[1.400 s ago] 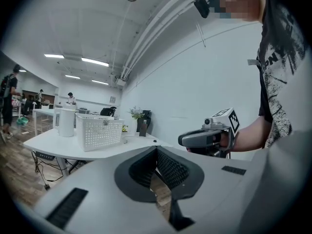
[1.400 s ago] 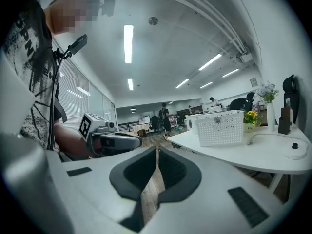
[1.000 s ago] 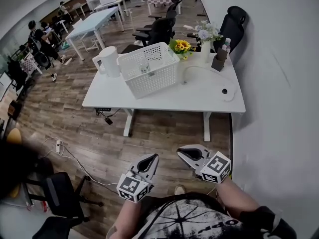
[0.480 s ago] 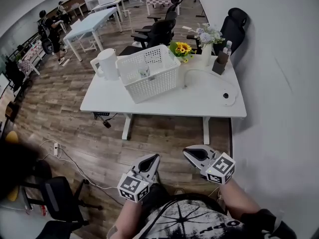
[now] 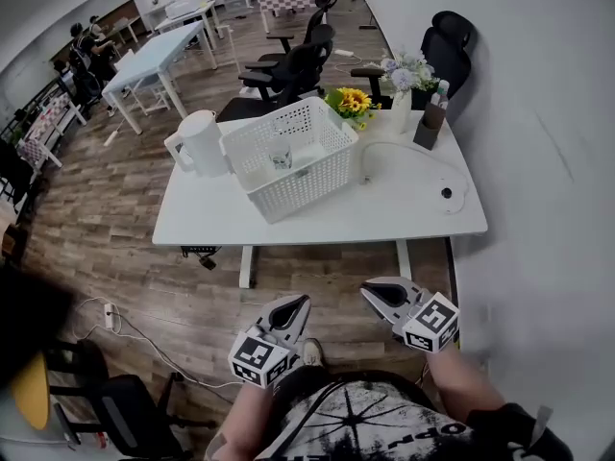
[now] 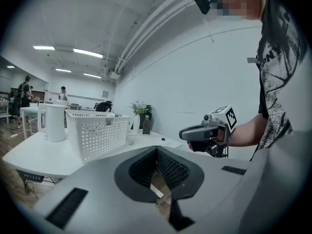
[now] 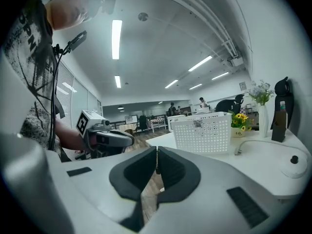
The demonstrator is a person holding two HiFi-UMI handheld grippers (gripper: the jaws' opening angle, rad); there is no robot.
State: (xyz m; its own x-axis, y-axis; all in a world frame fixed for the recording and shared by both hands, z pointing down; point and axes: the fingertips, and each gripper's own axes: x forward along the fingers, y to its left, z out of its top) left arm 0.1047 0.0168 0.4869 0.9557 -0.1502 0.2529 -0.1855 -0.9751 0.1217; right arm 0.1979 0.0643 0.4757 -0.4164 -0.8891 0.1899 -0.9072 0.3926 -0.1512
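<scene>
In the head view my left gripper (image 5: 291,305) and right gripper (image 5: 379,292) are held low in front of the person's body, above the wooden floor and short of the white table (image 5: 404,214). Both are shut, jaws together with nothing between them. The left gripper view looks past its shut jaws at the right gripper (image 6: 207,133) and a white perforated basket (image 6: 97,133). In the right gripper view, the left gripper (image 7: 105,138) appears beyond the shut jaws, and the basket (image 7: 202,132) stands on the table.
On the table stand the basket (image 5: 288,157), a white pitcher (image 5: 199,142), sunflowers (image 5: 351,102), a vase of flowers (image 5: 404,80), a dark bottle (image 5: 430,123) and a cable ending in a round puck (image 5: 447,193). Black office chairs (image 5: 293,65) stand behind it. A white wall runs on the right.
The table and basket have come nearer and larger in all views as the person stepped toward them. Both grippers stay shut in front of the body.
</scene>
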